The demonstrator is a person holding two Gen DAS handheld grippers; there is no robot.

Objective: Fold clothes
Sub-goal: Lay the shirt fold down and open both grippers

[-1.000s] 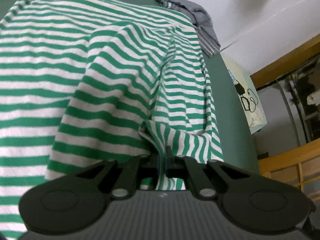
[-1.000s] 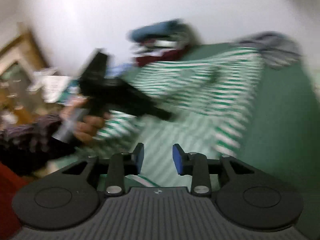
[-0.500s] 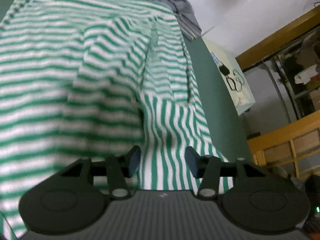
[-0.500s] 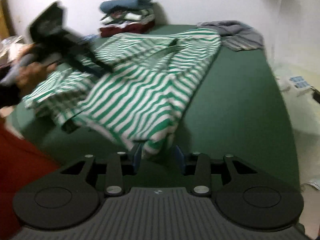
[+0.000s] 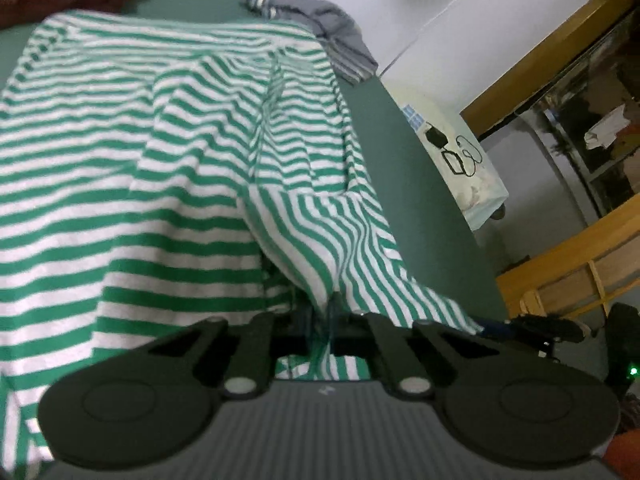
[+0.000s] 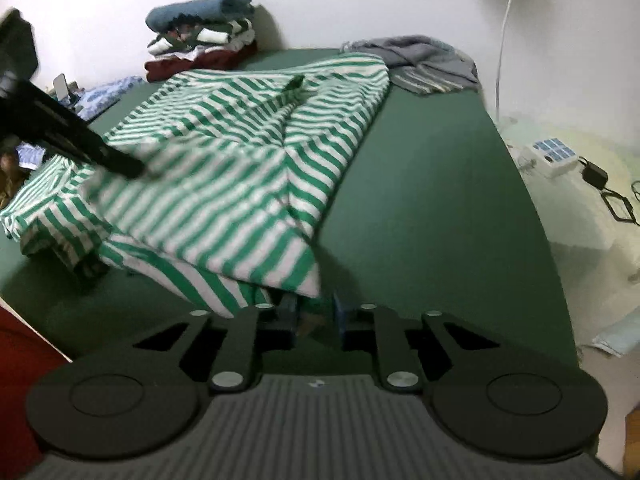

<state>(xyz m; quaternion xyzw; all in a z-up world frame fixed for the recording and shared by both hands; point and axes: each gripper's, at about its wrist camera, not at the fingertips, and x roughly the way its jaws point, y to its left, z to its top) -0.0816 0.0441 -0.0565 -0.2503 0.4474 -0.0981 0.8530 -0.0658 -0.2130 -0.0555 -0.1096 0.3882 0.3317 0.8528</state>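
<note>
Your left gripper (image 5: pixel 326 320) has its fingers clamped tight on a pinch of the striped shirt (image 5: pixel 168 160); the soft knit, banded green and white, rises from the pinch in a tented ridge and drapes away in loose folds; in the right wrist view the same gripper (image 6: pixel 132 168) shows as a dark wedge biting into the cloth near the left side of the bed. Your right gripper (image 6: pixel 314 314) sits at the shirt's near corner (image 6: pixel 280 276); its fingers have just been closing, with the hem lying between the blue pads, and whether the pads already press the fabric I cannot tell; the cloth there is blurred and doubled over itself. The shirt lies spread across the middle of the bed (image 6: pixel 420 200), whose cover is a flat, matte dark green; the right half of the bed is bare cover up to its edge. At the far right corner a grey garment (image 6: pixel 420 60) lies crumpled, with a striped rib trim along its edge; at the far left corner, against the white wall, stands a stack of folded clothes (image 6: pixel 200 36), blue on top and maroon at the bottom.
</note>
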